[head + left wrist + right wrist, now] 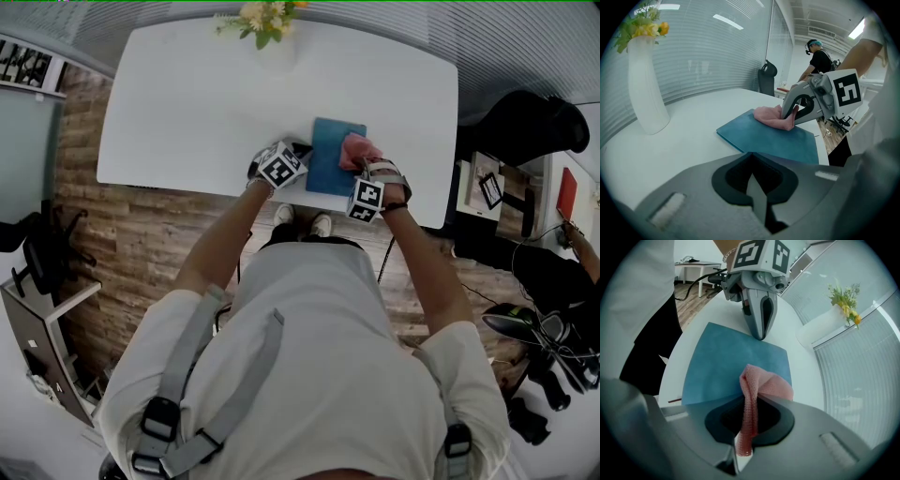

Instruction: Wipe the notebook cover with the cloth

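Observation:
A blue notebook [330, 159] lies flat near the front edge of the white table [187, 103]. My right gripper [362, 167] is shut on a pink cloth [356, 148], and the cloth rests on the notebook's right part. In the right gripper view the cloth [754, 385] runs up between the jaws of the right gripper [749, 401] over the cover [731, 362]. My left gripper [300, 152] is shut with nothing in it, its tip [761, 335] at the notebook's left edge. From the left gripper [751, 158] I see the notebook [764, 138], the cloth [771, 117] and the right gripper [793, 117].
A white vase with yellow flowers [264, 23] stands at the table's far edge, seen also as the vase [644, 89] to the left. The table's front edge is just below the notebook. A desk [487, 192] with items and a person [818, 58] are to the right.

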`<state>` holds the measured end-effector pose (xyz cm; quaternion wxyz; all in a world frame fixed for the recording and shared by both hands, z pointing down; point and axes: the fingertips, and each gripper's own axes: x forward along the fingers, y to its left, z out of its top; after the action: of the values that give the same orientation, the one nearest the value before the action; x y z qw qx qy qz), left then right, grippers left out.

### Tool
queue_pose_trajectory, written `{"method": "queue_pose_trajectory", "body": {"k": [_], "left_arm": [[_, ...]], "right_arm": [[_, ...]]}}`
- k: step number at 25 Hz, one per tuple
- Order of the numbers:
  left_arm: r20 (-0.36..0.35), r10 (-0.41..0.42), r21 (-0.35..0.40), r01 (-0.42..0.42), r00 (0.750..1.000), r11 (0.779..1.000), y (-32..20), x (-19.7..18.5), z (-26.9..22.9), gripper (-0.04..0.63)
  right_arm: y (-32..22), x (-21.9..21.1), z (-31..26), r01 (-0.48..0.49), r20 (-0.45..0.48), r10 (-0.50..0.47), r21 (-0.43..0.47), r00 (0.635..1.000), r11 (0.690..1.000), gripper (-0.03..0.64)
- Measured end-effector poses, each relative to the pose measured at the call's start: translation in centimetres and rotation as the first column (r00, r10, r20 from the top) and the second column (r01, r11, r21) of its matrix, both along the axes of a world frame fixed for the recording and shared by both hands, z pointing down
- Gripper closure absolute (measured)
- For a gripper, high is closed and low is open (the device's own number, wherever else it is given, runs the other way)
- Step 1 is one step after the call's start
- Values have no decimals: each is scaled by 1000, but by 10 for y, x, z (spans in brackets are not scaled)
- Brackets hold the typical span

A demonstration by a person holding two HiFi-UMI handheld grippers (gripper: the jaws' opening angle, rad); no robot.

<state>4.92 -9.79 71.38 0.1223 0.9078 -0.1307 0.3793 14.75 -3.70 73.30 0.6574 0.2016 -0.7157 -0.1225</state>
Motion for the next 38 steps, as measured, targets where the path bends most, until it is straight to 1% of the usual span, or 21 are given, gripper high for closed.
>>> {"method": "queue_pose_trajectory", "body": {"k": [9, 13, 17, 38], "left_arm": [[6, -2, 3, 2, 1000, 1000, 0, -1, 1, 598], [5, -2, 5, 2, 1000, 1000, 0, -1, -1, 598], [3, -3, 9, 3, 1000, 1000, 0, 0, -1, 598], [7, -11, 11, 11, 1000, 1000, -2, 1, 2, 598]], "right_arm": [[20, -6, -1, 2, 20, -1, -32, 1000, 999, 612], [29, -13, -2, 6, 49, -3, -47, 999, 999, 612], [36, -17, -5, 0, 77, 4, -59, 997, 998, 612], [67, -27, -8, -21, 141, 36, -104, 989, 994, 609]]}}
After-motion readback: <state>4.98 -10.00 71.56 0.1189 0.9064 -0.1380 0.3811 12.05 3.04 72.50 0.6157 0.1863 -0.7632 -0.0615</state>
